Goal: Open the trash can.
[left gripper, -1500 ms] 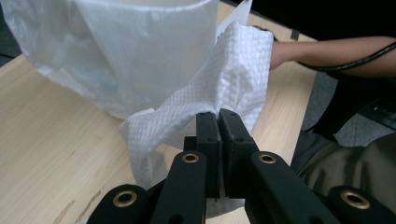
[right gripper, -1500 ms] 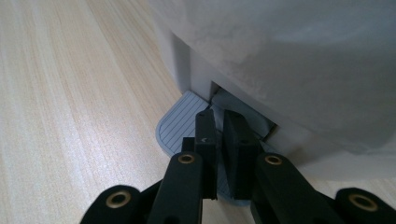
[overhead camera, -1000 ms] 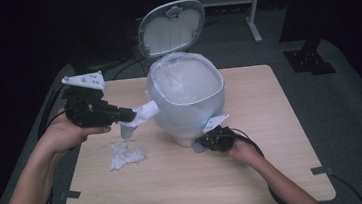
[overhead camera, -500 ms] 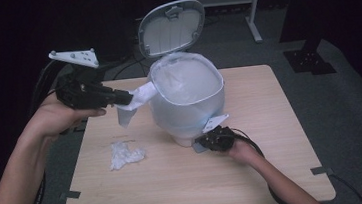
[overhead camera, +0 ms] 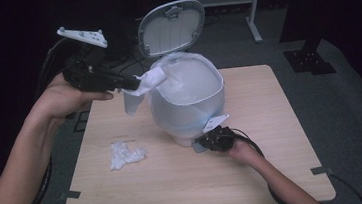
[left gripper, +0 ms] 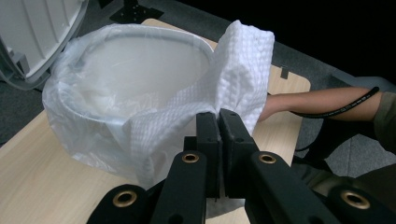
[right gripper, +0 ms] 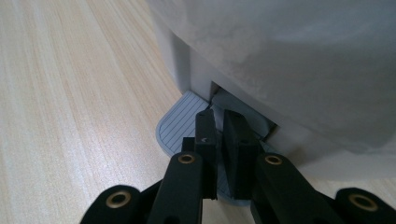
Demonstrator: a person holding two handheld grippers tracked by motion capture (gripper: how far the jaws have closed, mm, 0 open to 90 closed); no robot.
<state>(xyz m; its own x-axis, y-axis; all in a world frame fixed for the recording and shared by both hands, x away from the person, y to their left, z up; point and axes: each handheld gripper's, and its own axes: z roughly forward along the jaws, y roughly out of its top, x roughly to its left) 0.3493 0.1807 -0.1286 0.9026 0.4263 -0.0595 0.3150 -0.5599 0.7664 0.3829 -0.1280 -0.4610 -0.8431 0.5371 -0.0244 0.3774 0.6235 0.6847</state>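
Observation:
A white pedal bin [overhead camera: 189, 108] with a clear plastic liner [left gripper: 93, 102] stands mid-table, its lid [overhead camera: 172, 27] tipped up and open. My left gripper [overhead camera: 129, 82] is in the air at the bin's left rim, shut on a white paper towel [overhead camera: 140, 88] that hangs from the jaws beside the opening. In the left gripper view the towel [left gripper: 238, 70] rises in front of the shut jaws of the left gripper [left gripper: 218, 116]. My right gripper [overhead camera: 204, 141] is shut and rests low on the grey ribbed pedal [right gripper: 180, 126] at the bin's base, where the right gripper [right gripper: 219, 121] points under the bin.
A second, crumpled paper towel [overhead camera: 126, 155] lies on the wooden table [overhead camera: 276, 173] left of the bin. A person's forearm [left gripper: 317, 100] reaches in behind the bin. Cables trail from both grippers, and dark floor surrounds the table.
My left gripper has risen with the paper towel from near the tabletop to the bin's rim. The right gripper, the bin and the crumpled towel have stayed put.

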